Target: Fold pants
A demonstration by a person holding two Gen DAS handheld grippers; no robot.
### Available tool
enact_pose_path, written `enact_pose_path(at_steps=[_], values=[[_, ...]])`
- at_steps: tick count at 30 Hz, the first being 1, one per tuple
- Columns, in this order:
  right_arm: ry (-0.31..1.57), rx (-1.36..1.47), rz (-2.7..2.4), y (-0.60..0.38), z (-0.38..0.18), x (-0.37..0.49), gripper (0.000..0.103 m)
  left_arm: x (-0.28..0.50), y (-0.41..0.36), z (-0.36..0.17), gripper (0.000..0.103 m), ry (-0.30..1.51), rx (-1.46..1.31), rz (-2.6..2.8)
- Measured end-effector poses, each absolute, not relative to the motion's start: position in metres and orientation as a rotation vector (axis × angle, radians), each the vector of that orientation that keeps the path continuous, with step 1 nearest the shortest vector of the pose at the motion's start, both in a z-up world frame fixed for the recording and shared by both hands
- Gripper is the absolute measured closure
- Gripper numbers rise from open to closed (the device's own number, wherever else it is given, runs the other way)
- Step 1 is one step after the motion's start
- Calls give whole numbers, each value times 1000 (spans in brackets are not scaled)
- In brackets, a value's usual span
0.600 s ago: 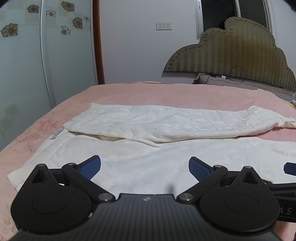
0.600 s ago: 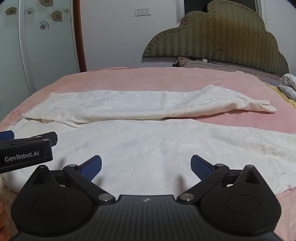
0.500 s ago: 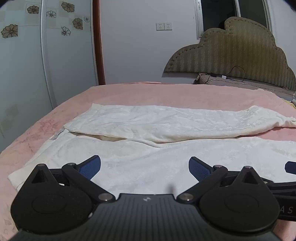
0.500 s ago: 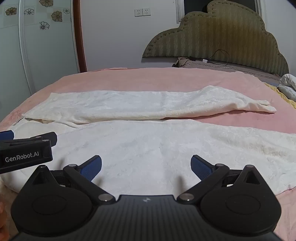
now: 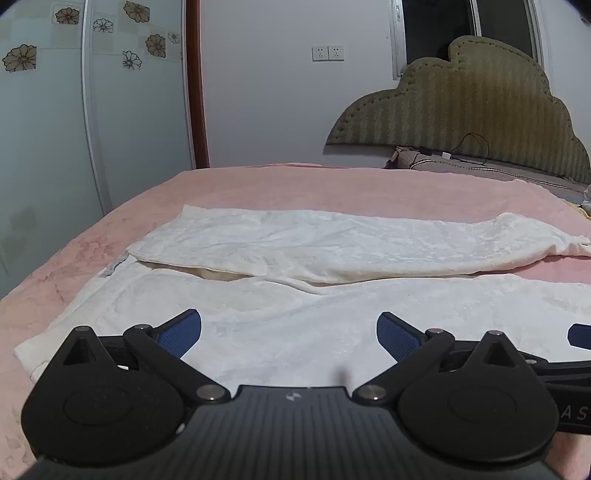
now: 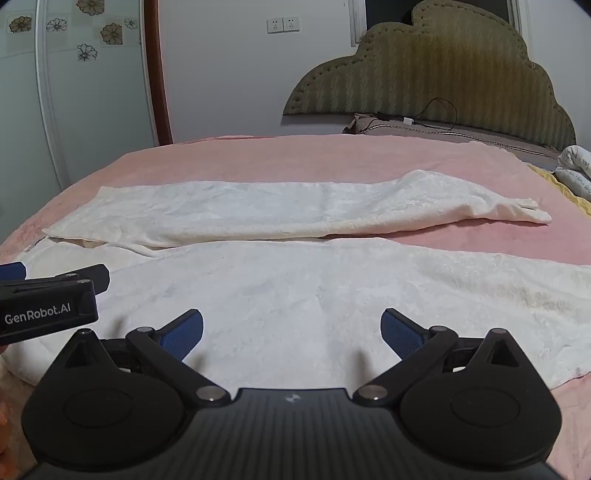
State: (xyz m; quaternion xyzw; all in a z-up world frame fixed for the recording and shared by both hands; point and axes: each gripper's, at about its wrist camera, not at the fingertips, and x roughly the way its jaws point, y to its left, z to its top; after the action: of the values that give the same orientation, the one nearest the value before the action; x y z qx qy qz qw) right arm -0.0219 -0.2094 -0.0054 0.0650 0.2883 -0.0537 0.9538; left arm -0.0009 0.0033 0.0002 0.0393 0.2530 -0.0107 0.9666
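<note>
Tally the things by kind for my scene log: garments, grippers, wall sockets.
White pants: 1
Hand-held grippers, left hand-held gripper and right hand-held gripper: 2
Wall sockets: 2
Total: 5

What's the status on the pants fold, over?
Left gripper open, right gripper open, both empty above near leg. Pants spread flat on bed, legs apart, unfolded. Nothing in the way.

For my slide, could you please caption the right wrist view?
Open right claw poised over white pants spread flat on a pink bed.
</note>
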Motion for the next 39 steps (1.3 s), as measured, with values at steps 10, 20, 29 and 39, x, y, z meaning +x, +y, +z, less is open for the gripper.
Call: enact_pose_path(at_steps=[10,20,29,39], values=[[583,130,-111,-208,-5,-21,0,-3,4,-2,0,499,79,-27],[582,127,-108,-209,-6,-21,0,-2,2,-3,0,496,82,-35],[585,130,-109,-209,-8,-20,0,-6,2,1,0,493,84,-31],[584,131,-107,-209,-8,-20,0,-5,4,2,0,499,79,-31]])
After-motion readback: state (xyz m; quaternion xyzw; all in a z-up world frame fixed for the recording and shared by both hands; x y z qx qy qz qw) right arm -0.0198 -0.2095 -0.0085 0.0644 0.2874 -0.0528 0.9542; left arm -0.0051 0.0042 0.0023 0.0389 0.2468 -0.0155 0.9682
